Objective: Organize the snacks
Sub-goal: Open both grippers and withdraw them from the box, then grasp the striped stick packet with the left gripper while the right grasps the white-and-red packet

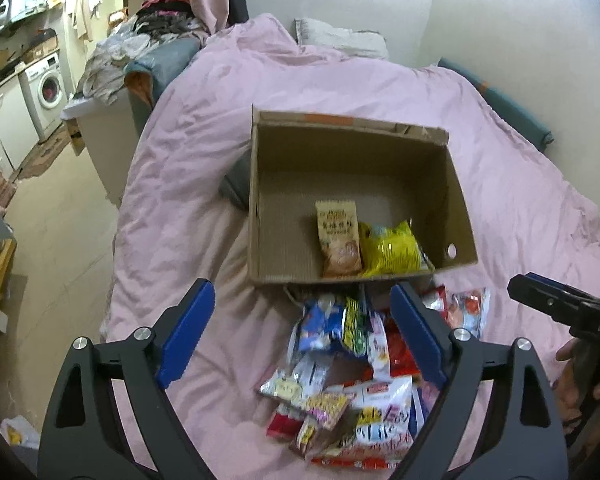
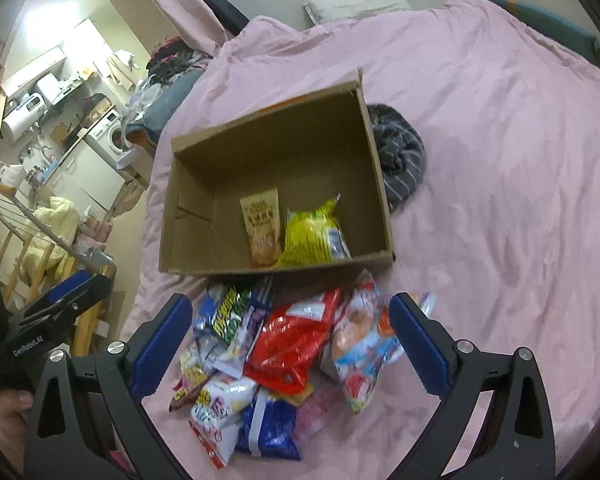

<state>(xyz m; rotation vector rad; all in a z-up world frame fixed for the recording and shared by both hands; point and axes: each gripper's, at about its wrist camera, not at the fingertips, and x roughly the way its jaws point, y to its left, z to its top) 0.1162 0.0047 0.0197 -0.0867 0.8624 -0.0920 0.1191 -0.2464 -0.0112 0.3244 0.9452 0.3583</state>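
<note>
1. A wide bed under a crumpled pale pink quilt (image 1: 188, 152) lies below and beyond both pairs of jaws.
2. An open brown cardboard box (image 1: 266, 208) sits on the quilt just beyond the fingertips of both grippers, its near wall touching the far edge of the snack heap.
3. A loose heap of bright foil and plastic snack packets (image 2: 260, 364) rests on the quilt between and beneath the jaws.
4. The left gripper (image 1: 304, 316) has its blue-padded jaws spread wide, nothing between the pads; the heap lies under them.
5. The right gripper (image 2: 290, 322) also stands with jaws wide apart and empty, above a red packet (image 2: 296, 340).
6. Inside the box, beyond the jaws, a yellow crinkled bag (image 1: 390, 250) lies beside a tan upright packet (image 1: 338, 238), the two touching.
</note>
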